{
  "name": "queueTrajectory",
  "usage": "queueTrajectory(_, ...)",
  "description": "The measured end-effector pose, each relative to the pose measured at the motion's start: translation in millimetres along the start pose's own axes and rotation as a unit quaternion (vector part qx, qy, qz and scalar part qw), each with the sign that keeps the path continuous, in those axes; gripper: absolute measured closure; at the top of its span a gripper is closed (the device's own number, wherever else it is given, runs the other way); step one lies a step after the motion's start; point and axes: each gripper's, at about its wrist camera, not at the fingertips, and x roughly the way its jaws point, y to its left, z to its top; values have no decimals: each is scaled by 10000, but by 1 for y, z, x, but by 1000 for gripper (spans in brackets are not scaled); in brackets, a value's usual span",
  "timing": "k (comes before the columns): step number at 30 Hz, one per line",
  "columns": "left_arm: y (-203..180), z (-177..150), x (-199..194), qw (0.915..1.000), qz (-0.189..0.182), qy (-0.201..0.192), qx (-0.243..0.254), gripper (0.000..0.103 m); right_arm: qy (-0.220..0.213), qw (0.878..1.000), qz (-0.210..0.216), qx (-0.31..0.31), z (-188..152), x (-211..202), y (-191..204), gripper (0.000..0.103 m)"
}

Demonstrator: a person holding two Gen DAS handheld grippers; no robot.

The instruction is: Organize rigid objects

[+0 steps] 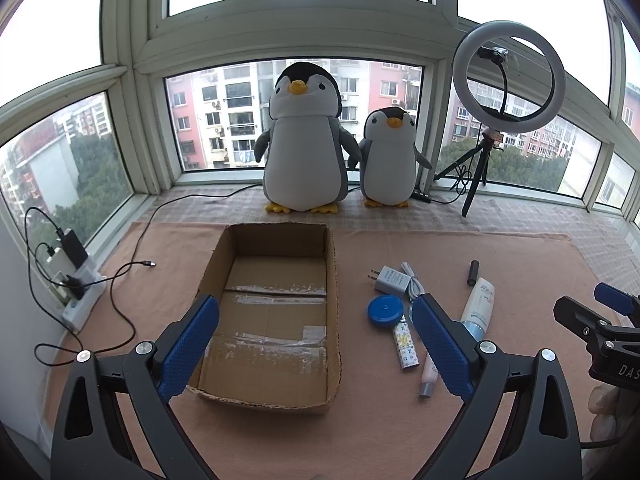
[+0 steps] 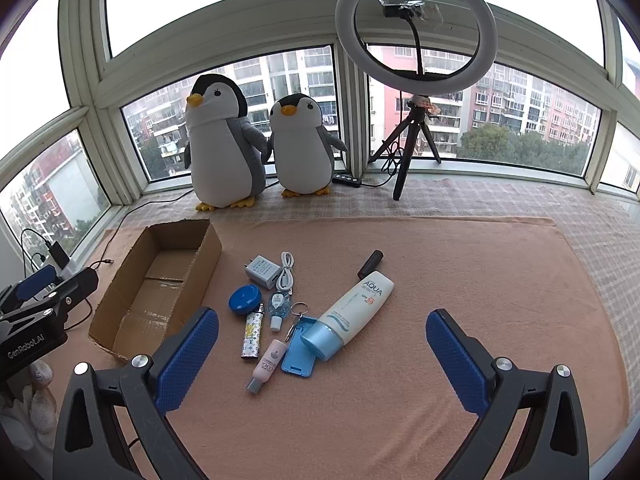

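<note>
The cardboard box is sitting empty on the pink cloth, open side up, left of the clutter. The left gripper is hovering over it, jaws wide apart and holding nothing. The right gripper is hanging above the pile, jaws likewise spread and holding nothing.

Risks, as I am judging them. The sunscreen tube is lying with its cap end over the blue case, so lifting either one is likely to be dragging the other. The keyring is touching that case and could snag. The pink tube, lighter and small sanitiser bottle are lying just beside one another; wide jaws coming down here may be catching two at once. The white cable is looping beside the charger plug and may trail.

Differences between views. The right wrist view is showing the blue case, keyring and sanitiser bottle plainly; in the left wrist view a finger is hiding them. The left wrist view is showing the box floor fully and a power strip with cords at the left edge. The blue round tin and dark cylinder are appearing in both.
</note>
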Motion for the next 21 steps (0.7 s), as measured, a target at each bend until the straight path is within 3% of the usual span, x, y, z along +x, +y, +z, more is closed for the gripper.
queueTrajectory(10, 11, -3, 10, 9999, 118, 98, -39, 5, 42, 10000, 26, 17, -2, 4, 0, 0)
queueTrajectory(21, 60, -17, 37, 9973, 541, 408, -295, 6, 126, 9999, 5, 41, -7, 15, -7, 0)
